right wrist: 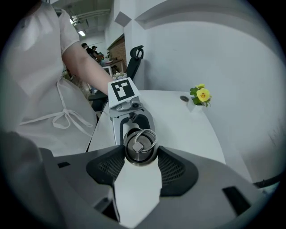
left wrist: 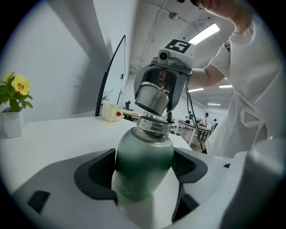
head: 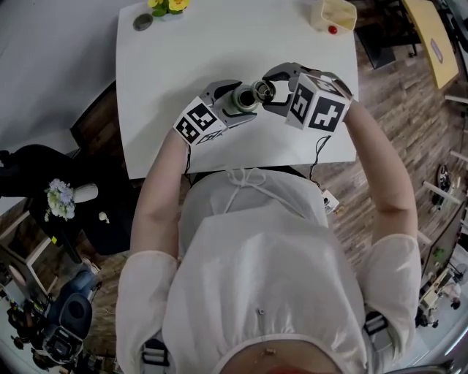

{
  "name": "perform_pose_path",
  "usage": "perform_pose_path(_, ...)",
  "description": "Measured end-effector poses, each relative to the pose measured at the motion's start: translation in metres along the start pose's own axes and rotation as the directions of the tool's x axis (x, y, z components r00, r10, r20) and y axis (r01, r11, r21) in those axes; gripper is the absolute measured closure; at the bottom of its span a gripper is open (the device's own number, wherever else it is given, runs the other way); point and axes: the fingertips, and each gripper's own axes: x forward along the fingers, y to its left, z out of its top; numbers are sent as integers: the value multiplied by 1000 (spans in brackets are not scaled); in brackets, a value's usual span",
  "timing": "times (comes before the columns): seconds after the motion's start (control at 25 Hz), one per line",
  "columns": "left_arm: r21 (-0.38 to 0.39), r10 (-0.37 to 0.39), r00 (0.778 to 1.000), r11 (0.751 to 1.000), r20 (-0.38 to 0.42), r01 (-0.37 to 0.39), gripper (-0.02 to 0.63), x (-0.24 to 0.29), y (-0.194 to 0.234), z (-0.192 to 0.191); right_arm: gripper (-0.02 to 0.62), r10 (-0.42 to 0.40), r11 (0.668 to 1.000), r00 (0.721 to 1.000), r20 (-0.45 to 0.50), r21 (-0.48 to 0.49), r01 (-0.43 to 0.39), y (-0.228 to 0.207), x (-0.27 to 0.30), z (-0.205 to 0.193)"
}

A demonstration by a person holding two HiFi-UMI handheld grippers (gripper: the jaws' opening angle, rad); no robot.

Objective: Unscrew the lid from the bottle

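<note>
While the left gripper point(head: 228, 102) is clamped round the body of the one green bottle point(left wrist: 143, 161), the right gripper point(head: 280, 91) is closed on the one steel lid point(left wrist: 152, 100), which sits tilted just above the bottle's neck, over the middle of the white table point(head: 219, 51). Bare tabletop lies on every side of them. Along the far edge, well apart, stand one flower pot point(head: 167, 6), one dark disc point(head: 142, 22) and one cream box point(head: 333, 14).
</note>
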Motion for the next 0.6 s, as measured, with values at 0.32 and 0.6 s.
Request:
perform_pose_path(0.32, -7, 10, 1000, 1000, -6, -10, 212, -1, 1, 0, 350, -31, 979, 998, -48, 200, 40, -13, 21, -66)
perform_pose_path(0.6, -7, 11, 1000, 1000, -4, -11, 212, 2, 0, 2, 350, 5, 939, 999, -42, 344, 10, -3, 58, -101)
